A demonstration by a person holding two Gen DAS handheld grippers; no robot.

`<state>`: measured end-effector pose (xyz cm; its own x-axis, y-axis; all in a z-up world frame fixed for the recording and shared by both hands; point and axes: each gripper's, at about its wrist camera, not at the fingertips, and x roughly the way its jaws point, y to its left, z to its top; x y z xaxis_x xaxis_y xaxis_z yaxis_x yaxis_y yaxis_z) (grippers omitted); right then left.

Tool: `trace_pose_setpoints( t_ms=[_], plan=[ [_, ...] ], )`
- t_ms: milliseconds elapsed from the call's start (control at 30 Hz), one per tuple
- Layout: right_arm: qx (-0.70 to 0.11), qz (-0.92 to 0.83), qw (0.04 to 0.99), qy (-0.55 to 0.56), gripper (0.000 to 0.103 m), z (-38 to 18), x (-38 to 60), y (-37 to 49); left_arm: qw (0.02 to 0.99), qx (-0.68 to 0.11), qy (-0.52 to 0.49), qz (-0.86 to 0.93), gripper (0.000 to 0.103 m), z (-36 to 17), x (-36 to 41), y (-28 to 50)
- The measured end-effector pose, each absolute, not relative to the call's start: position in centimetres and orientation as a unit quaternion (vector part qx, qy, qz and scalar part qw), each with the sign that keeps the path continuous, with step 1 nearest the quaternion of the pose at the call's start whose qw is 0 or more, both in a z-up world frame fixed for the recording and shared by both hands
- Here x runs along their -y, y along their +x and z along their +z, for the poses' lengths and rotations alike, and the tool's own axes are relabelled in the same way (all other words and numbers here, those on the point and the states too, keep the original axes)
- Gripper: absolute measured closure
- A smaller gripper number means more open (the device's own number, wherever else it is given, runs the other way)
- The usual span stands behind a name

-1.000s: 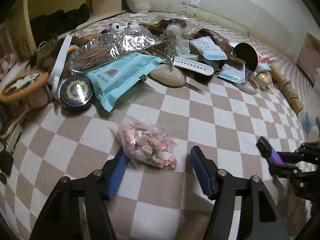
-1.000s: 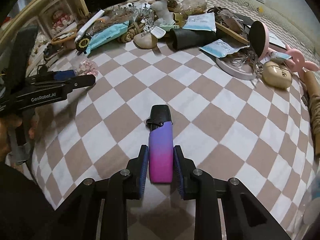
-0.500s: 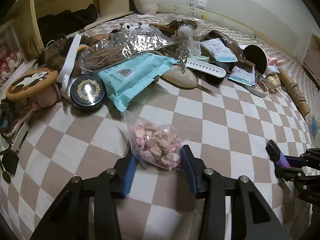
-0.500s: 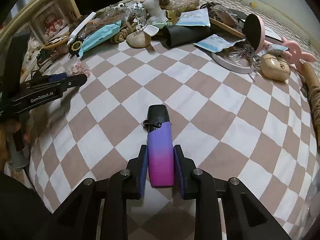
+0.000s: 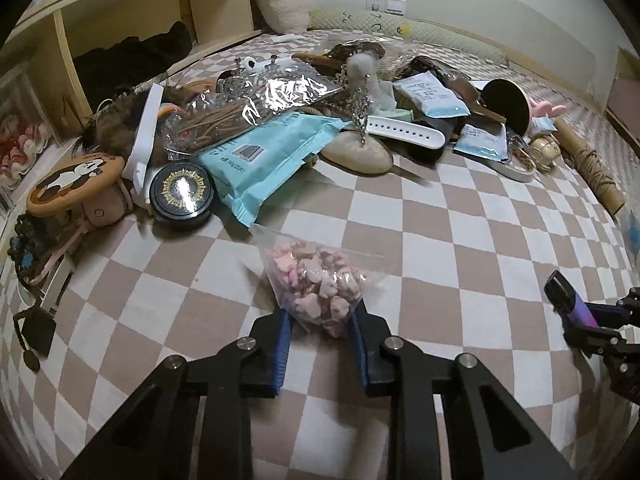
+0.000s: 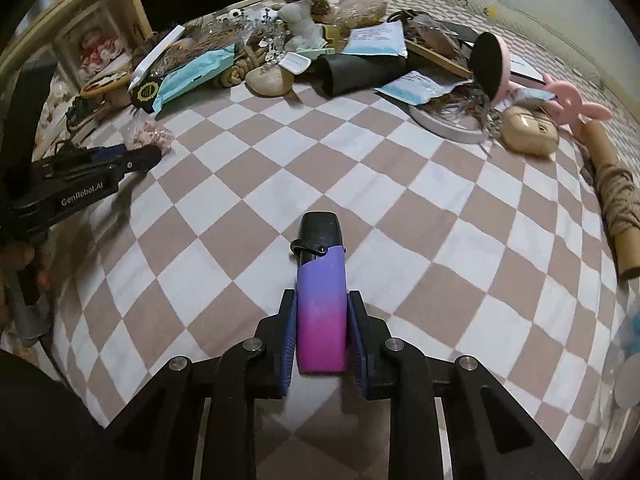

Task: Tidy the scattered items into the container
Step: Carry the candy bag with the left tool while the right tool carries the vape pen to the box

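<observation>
**Both hands loaded, no container in sight**

The left hand-held gripper [image 5: 320,344] sits low in the centre of its own view, its blue pads closed in against the near end of a clear bag of pink sweets [image 5: 316,284]. The pads appear to touch the plastic on both sides, so the bag looks pinched at its bulging bottom. The bag's flat top lies forward on the checked bedspread [image 5: 460,232]. Gripping the full end probably makes sense, since the loose film higher up would slip or crumple.

The right hand-held gripper [image 6: 322,332], at the bottom centre of its view, is clamped on a purple-to-pink vape device [image 6: 322,300]. It holds the coloured body by its flat sides, with the black mouthpiece pointing away from the camera. That lengthwise hold keeps the smooth casing from twisting out. In the left view the same device shows at the right edge.

The rest of the scattered things crowd the upper part of both frames. A teal packet [image 5: 264,152], a round black tin [image 5: 181,194], a beige stone-like pad [image 5: 358,154] and a white strap [image 5: 404,132] lie there, touching or overlapping. A wrapped cardboard tube [image 6: 614,196] lies at the right edge of the right view.

No container shows in either picture, so I cannot tell where the two held items are meant to go. Most of the tidying appears undone.
</observation>
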<state>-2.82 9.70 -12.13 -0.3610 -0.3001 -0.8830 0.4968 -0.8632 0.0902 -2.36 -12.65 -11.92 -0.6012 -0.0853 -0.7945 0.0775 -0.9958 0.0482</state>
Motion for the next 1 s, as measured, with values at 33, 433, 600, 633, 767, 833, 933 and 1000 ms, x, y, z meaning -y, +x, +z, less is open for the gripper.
trace_pose_setpoints(
  t_ms=[33,433,600,633,767,833,933,1000],
  plan=[
    [-0.094,-0.819,0.241,0.511,0.078,-12.1,-9.9,-2.7,0.046,0.006,0.444,-0.895,0.077,-11.8,12.5,-2.3],
    [-0.045,-0.846,0.2,0.492,0.078,-9.5,-13.6,-2.8,0.032,0.029,0.408,-0.912,0.077,-7.8,9.5,-2.7],
    [-0.014,-0.86,0.191,0.474,0.078,-7.9,-15.1,-3.3,0.021,0.029,0.394,-0.918,0.077,-6.3,8.0,-2.5],
    [-0.01,-0.863,0.188,0.469,0.078,-7.6,-15.3,-3.3,0.019,0.03,0.391,-0.92,0.077,-6.0,7.7,-2.4],
    [0.002,-0.873,0.183,0.453,0.078,-6.6,-16.3,-3.3,0.011,0.023,0.378,-0.925,0.077,-4.7,6.5,-2.4],
    [0.0,-0.878,0.18,0.444,0.078,-6.1,-16.7,-3.3,0.005,0.017,0.37,-0.929,0.077,-4.0,5.8,-2.3],
    [0.0,-0.884,0.177,0.433,0.078,-5.5,-17.2,-3.1,-0.011,0.007,0.36,-0.933,0.077,-2.9,4.4,-2.4],
    [-0.009,-0.888,0.173,0.426,0.078,-5.2,-17.4,-2.9,-0.02,0.005,0.354,-0.935,0.077,-2.3,3.4,-2.5]
  ],
)
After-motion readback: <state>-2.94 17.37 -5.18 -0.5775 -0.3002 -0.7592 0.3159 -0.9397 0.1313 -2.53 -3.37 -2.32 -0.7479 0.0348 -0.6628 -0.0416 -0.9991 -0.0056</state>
